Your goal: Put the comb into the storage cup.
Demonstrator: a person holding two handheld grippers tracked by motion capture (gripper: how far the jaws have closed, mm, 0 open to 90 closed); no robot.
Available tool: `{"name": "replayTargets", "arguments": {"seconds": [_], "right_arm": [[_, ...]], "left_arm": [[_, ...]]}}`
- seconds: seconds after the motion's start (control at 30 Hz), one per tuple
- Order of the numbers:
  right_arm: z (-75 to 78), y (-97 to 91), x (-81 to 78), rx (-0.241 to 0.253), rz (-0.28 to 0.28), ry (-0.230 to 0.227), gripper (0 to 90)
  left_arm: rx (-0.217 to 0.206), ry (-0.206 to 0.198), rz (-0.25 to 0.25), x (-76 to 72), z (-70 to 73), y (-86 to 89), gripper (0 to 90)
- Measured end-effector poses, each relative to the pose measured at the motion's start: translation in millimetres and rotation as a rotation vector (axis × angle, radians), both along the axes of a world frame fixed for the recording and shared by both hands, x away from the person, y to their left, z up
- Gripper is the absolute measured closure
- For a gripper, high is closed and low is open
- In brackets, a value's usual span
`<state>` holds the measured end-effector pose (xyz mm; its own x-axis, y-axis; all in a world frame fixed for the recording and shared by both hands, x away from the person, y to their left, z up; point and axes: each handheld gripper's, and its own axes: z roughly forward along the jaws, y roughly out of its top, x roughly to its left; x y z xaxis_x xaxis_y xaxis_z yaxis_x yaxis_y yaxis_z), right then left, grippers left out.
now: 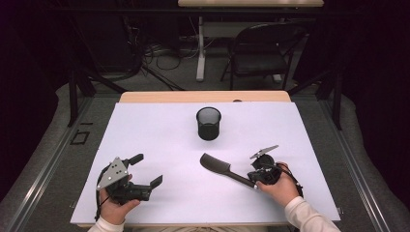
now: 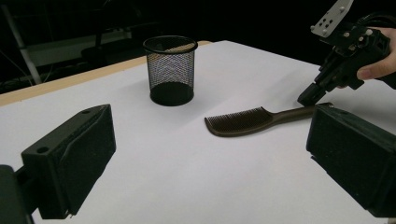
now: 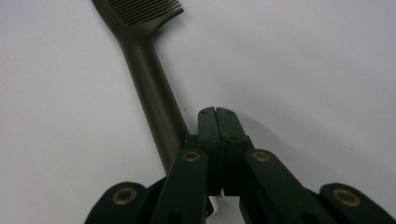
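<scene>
clearly a pre-grasp step — right gripper [image 3: 218,114] closed, empty, beside the comb [image 3: 154,98] handle; left gripper [image 1: 145,175] open, idle. next: open it, straddle the handle.

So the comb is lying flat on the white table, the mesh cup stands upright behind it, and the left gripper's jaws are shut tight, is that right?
Not quite. The left gripper has its jaws wide open with nothing between them, as the left gripper view shows. The rest holds: the comb lies flat on the white table, and the mesh cup stands upright behind it.

left gripper [image 1: 145,170] jaws wide apart, right gripper [image 3: 218,112] jaws together
</scene>
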<state>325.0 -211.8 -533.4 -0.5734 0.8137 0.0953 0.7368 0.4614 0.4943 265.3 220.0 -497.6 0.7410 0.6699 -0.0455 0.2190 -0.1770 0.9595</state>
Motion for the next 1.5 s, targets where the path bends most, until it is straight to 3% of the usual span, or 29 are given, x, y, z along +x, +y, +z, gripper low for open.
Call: {"name": "replayTargets", "arguments": {"seconds": [0.4,0.43,0.77,1.07,1.5], "right_arm": [[1.0,4.9,-3.8,-0.006,0.021,0.012,89.8],[-0.7,6.1,-4.1,0.013,0.017,-0.003,89.8],[1.4,9.4,-6.1,-0.026,0.039,0.032,89.8],[-0.2,8.4,-5.5,-0.007,0.035,0.009,88.5],[9.8,8.5,-4.0,0.000,0.031,-0.011,81.4]], "left_arm": [[0.002,0.002,0.001,0.1,-0.1,-0.2,1.5],[0.001,0.002,0.001,0.1,-0.1,-0.1,1.5],[0.001,0.001,0.000,0.0,-0.3,-0.2,1.5],[0.003,0.005,0.000,0.1,-0.5,-0.3,2.8],[0.006,0.007,0.000,0.2,-0.7,-0.4,2.8]]}}
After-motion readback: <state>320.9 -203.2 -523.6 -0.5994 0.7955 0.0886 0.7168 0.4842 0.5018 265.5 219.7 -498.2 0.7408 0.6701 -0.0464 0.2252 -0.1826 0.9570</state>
